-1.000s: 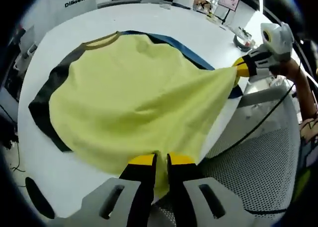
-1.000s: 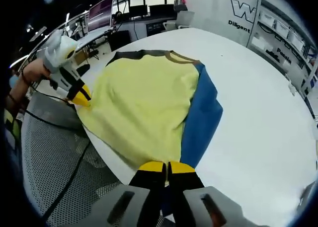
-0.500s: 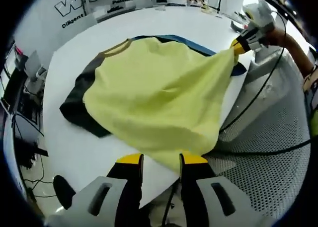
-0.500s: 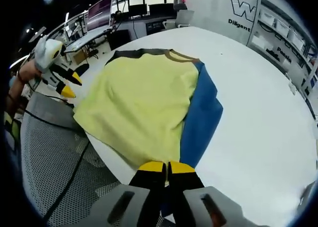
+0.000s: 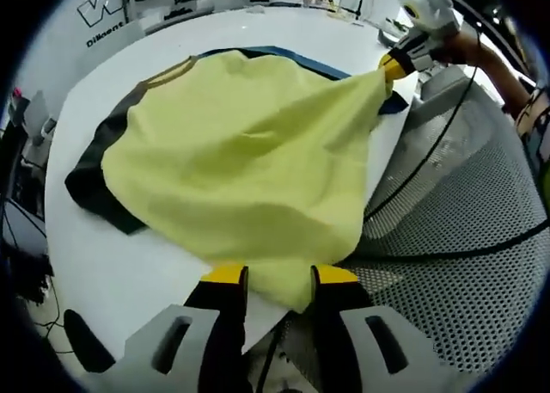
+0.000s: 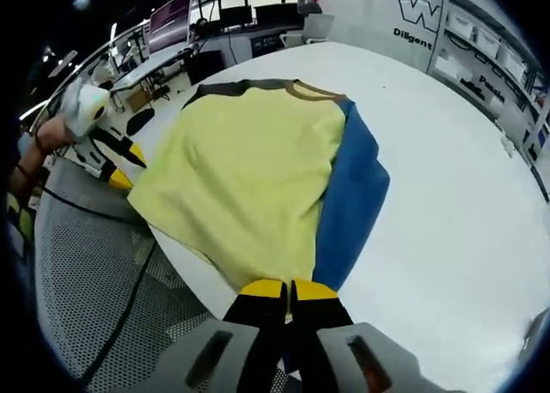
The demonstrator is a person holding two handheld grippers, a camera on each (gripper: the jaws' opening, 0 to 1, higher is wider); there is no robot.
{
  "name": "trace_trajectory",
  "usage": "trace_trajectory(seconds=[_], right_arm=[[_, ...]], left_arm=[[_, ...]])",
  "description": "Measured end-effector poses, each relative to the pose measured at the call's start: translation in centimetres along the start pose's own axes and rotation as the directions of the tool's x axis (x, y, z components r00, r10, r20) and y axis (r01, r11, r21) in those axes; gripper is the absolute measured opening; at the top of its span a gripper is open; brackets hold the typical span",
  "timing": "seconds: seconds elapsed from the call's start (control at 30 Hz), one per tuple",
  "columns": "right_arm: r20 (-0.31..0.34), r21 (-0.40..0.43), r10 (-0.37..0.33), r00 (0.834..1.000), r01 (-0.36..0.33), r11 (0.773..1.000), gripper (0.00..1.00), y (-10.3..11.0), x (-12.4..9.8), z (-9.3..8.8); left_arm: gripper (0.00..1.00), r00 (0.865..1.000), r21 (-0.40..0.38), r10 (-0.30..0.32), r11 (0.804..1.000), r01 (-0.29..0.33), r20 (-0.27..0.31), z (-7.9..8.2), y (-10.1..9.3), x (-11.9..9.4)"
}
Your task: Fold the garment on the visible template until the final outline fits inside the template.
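- A white round table (image 6: 447,178) carries everything; its near edge curves past the bottom of both views.
- Grey perforated flooring (image 5: 464,264) lies below the table's edge.
- Black cables (image 5: 430,152) run across that flooring.
- Shelving (image 6: 481,58) stands beyond the table's far edge, beside a white wall with dark lettering (image 6: 412,19).
- Desks with monitors (image 6: 172,23) stand behind the far-left edge.

Yellow garment (image 6: 249,178) on white table (image 6: 447,187)

shirt (image 5: 241,178): yellow, hem hanging off the table (image 5: 120,264) edge
left gripper (image 5: 271,277): jaws apart, hem between
right gripper (image 5: 397,64): pinching far corner
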State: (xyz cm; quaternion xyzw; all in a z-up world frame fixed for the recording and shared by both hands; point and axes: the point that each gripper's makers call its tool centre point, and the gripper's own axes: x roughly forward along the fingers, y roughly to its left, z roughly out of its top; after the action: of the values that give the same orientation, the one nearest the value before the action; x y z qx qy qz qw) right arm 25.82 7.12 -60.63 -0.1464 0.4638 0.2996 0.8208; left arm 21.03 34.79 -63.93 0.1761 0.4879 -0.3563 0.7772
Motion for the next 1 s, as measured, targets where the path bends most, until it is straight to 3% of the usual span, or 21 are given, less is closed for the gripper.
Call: trace_trajectory(seconds=[0.07,0.13,0.3,0.4,0.43,0.63,0.8,1.0], right_arm=[[-0.002,-0.003,0.004,1.0,-0.004,1.0,0.0,0.0,0.0,-0.1],[-0.006,-0.003,0.011,1.0,-0.011,1.0,0.0,0.1,0.1,-0.2],[-0.014,0.004,0.017,1.0,-0.017,1.0,0.0,0.0,0.1,-0.5],[-0.027,0.004,0.017,1.0,-0.017,1.0,0.0,0.0,0.5,-0.7],[-0.03,0.002,0.018,0.999,-0.017,1.0,0.0,0.0,0.5,-0.7],[-0.052,-0.019,0.027,0.998,-0.028,0.999,0.0,0.1,0.7,-0.9],[-0.081,-0.033,0.06,0.995,-0.063,0.998,0.0,0.8,1.1,-1.6],[-0.119,-0.05,0.111,0.987,-0.118,0.992,0.0,2.3,1.6,-2.1]], left_arm=[[0.19,1.0,-0.005,-0.005,1.0,0.005,0.007,0.0,0.2,0.2],[0.16,1.0,-0.086,-0.027,0.996,0.028,0.01,-0.3,0.0,0.3],[0.14,1.0,0.002,0.014,1.0,-0.014,-0.003,-0.3,0.3,0.3],[0.05,0.999,0.018,0.052,0.999,-0.052,-0.01,-0.4,1.3,0.2],[0.03,0.999,-0.017,0.043,0.999,-0.043,-0.007,-0.4,1.5,0.2],[0.0,0.999,0.016,0.035,0.999,-0.034,-0.013,-0.5,1.8,0.2],[0.0,0.994,-0.038,0.08,0.996,-0.083,-0.068,-2.1,3.0,-0.8],[0.0,0.984,-0.021,0.119,0.992,-0.123,-0.134,-3.3,3.6,-1.5]])
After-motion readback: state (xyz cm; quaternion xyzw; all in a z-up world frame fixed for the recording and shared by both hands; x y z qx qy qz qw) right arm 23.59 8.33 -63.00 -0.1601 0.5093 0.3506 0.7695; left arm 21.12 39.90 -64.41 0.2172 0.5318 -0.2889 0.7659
